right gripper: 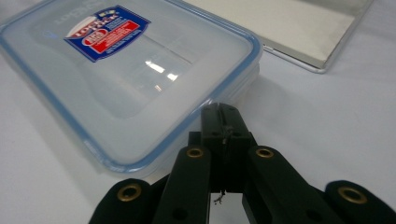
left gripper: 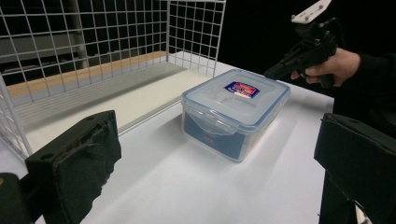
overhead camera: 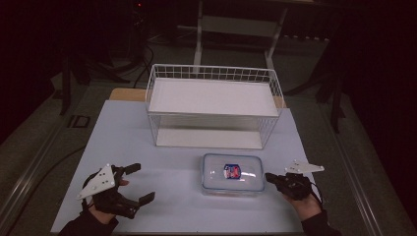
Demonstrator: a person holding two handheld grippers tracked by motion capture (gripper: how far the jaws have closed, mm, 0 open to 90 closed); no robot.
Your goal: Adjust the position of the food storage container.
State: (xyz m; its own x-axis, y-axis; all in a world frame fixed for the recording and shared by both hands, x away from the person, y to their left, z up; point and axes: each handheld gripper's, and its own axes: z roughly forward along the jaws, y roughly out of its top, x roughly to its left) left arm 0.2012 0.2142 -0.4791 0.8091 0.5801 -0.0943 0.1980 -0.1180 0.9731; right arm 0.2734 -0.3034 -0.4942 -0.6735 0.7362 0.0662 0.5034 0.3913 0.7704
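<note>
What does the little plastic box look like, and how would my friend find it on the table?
Look first for the big white wire basket at the back of the table. Just in front of it, toward the person's right hand-held gripper, sits the plastic box. It is clear with a blue-edged lid and a red-and-blue sticker on top.

A white tabletop (overhead camera: 147, 147) carries a white wire basket (overhead camera: 214, 105) at its far middle, open side toward the near edge, with a pale board as its floor. A clear box (overhead camera: 232, 173) with a blue-rimmed lid and a red-and-blue label lies just before the basket, apart from it. Beyond the basket stands a white frame (overhead camera: 236, 29) on the dark floor.
</note>
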